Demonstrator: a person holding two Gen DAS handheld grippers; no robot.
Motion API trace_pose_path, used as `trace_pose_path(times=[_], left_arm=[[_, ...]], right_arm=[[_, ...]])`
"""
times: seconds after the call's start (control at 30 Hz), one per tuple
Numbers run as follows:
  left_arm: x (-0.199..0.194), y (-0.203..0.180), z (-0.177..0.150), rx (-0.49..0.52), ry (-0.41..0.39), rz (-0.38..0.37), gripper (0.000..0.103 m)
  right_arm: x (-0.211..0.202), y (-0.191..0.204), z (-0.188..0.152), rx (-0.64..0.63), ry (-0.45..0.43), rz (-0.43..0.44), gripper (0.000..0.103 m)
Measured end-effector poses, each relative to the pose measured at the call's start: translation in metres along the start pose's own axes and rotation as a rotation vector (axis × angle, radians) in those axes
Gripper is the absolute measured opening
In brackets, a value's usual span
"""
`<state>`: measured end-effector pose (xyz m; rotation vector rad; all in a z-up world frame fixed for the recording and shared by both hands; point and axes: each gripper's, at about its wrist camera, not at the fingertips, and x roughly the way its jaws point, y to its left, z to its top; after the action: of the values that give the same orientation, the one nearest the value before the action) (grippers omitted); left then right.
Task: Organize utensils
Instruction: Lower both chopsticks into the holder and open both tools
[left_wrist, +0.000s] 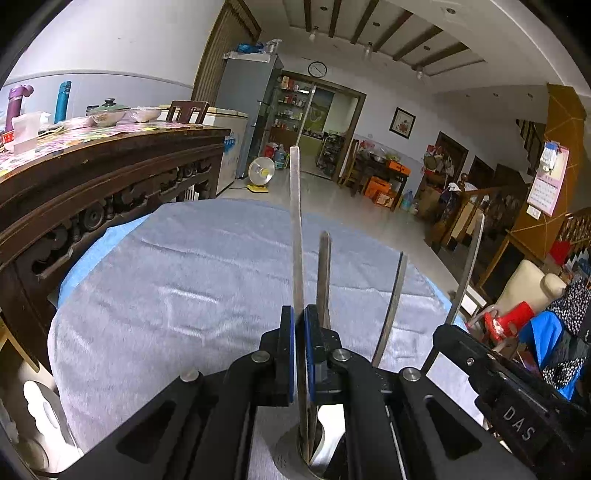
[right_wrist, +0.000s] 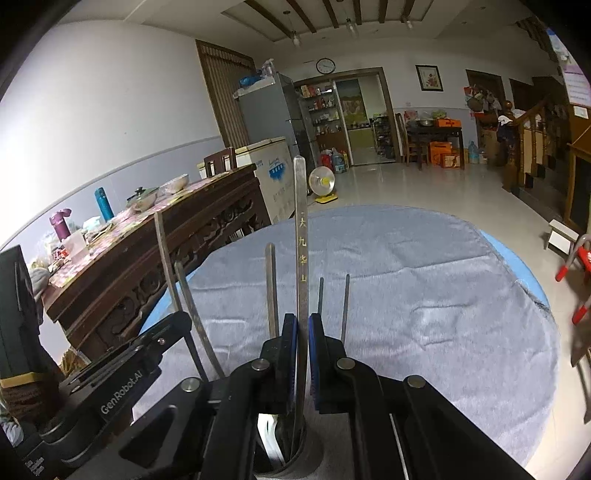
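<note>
My left gripper (left_wrist: 300, 317) is shut on a long flat metal handle (left_wrist: 295, 206) that stands upright, its lower end in a round metal holder (left_wrist: 286, 448) below the fingers. A second handle (left_wrist: 325, 266) rises from the same holder, and something white (left_wrist: 330, 415) sits inside it. My right gripper (right_wrist: 303, 321) is shut on a metal handle with gold characters (right_wrist: 301, 236), whose foot goes into a dark holder (right_wrist: 295, 456). Another flat handle (right_wrist: 271, 288) and thin chopsticks (right_wrist: 345, 306) stand beside it. Whether both views show one holder I cannot tell.
The holders stand on a round table under a grey-blue cloth (left_wrist: 177, 295), (right_wrist: 424, 295). A carved dark wooden table (left_wrist: 110, 177) with bottles and bowls is close on the left. The right gripper's body (left_wrist: 517, 391) and the left gripper's body (right_wrist: 122, 373) are side by side.
</note>
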<state>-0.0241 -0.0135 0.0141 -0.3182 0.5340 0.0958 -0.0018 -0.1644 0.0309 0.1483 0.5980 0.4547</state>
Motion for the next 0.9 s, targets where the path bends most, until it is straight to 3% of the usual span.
trace_pose_path(times=[0.9], left_arm=[[-0.004,-0.008,-0.027,0.012,0.094,-0.01,0.006]], right_arm=[[-0.008,-0.003,-0.034,0.026,0.044,0.008,0.007]])
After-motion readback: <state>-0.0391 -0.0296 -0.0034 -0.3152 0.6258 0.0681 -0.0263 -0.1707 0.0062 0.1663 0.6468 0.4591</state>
